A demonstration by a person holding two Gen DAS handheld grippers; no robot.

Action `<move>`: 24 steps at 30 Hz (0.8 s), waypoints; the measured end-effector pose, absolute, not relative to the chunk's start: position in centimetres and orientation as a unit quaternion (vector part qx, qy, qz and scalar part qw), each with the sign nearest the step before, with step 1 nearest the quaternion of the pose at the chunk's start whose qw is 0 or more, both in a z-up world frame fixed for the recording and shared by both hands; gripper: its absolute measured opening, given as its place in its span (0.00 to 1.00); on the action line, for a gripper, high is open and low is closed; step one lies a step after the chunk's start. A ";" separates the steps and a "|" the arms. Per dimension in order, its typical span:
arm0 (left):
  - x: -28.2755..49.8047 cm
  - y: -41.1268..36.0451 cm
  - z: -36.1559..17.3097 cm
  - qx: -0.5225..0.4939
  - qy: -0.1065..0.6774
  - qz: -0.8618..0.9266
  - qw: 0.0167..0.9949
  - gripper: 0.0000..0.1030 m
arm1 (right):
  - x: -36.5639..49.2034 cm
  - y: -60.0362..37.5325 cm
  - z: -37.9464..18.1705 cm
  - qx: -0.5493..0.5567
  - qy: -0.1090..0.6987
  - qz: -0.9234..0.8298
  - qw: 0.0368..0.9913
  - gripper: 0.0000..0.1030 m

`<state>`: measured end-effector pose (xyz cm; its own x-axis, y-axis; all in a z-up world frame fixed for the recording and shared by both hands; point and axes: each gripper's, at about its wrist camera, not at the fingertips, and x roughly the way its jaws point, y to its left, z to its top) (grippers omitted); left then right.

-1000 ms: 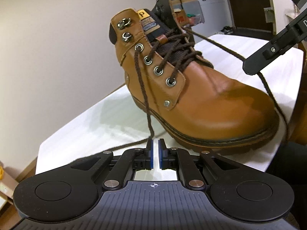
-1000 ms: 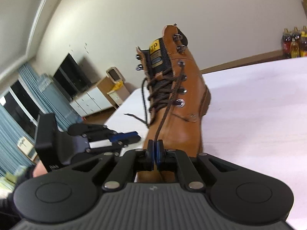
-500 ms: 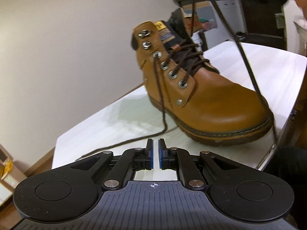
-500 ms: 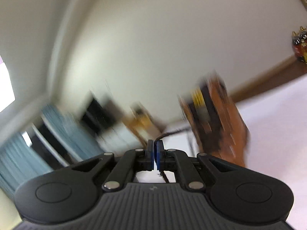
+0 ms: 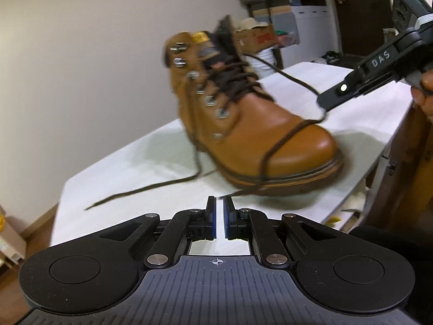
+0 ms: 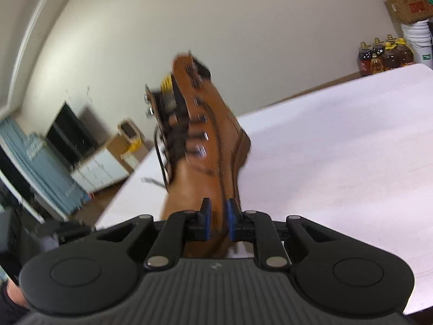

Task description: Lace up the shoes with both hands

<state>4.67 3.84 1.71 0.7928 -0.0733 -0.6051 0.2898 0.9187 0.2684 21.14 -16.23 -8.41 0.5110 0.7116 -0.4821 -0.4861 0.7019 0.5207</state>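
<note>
A tan leather boot (image 5: 257, 124) stands on the white table (image 5: 121, 173), blurred in both views. One brown lace end (image 5: 140, 189) lies slack on the table to the boot's left. The other lace (image 5: 286, 132) runs from the upper eyelets to my right gripper (image 5: 323, 105), then loops down across the toe cap. In the right wrist view my right gripper (image 6: 216, 211) is opening over the boot (image 6: 205, 178); the lace passes between its jaws, unpinched. My left gripper (image 5: 219, 216) sits low before the toe, a narrow gap between its pads, nothing in it.
The table's edge (image 5: 373, 168) drops off right of the boot. A person's hand (image 5: 425, 89) holds the right gripper. Off the table: a cardboard box (image 5: 254, 38), several oil bottles (image 6: 384, 57) and a low white cabinet (image 6: 100, 168).
The right gripper, earlier shut on the lace and swung upward, has come back down and its jaws have parted. The taut lace now droops over the toe. The left gripper has backed away from the boot.
</note>
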 end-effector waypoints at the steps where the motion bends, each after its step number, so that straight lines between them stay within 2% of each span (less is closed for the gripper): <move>1: 5.0 3.3 1.4 0.176 0.306 -0.105 0.930 0.08 | 21.2 -16.3 -8.8 0.163 0.352 0.360 0.848 0.15; 7: 6.2 1.8 0.5 0.190 0.301 -0.130 0.925 0.19 | 22.0 -16.4 -10.2 0.187 0.368 0.387 0.824 0.15; 12: 7.0 2.1 -0.6 0.233 0.315 -0.127 0.911 0.19 | 21.9 -16.9 -10.5 0.189 0.375 0.391 0.819 0.15; 24: 10.7 3.1 -1.5 0.357 0.316 -0.265 0.838 0.16 | 19.5 -13.7 -6.0 0.000 0.319 0.440 0.839 0.15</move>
<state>10.72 3.15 -1.53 0.6597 -0.2178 -0.7192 0.6692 0.6057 0.4304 19.53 -13.73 -5.96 0.4085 0.7387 -0.5361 -0.7388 0.6125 0.2811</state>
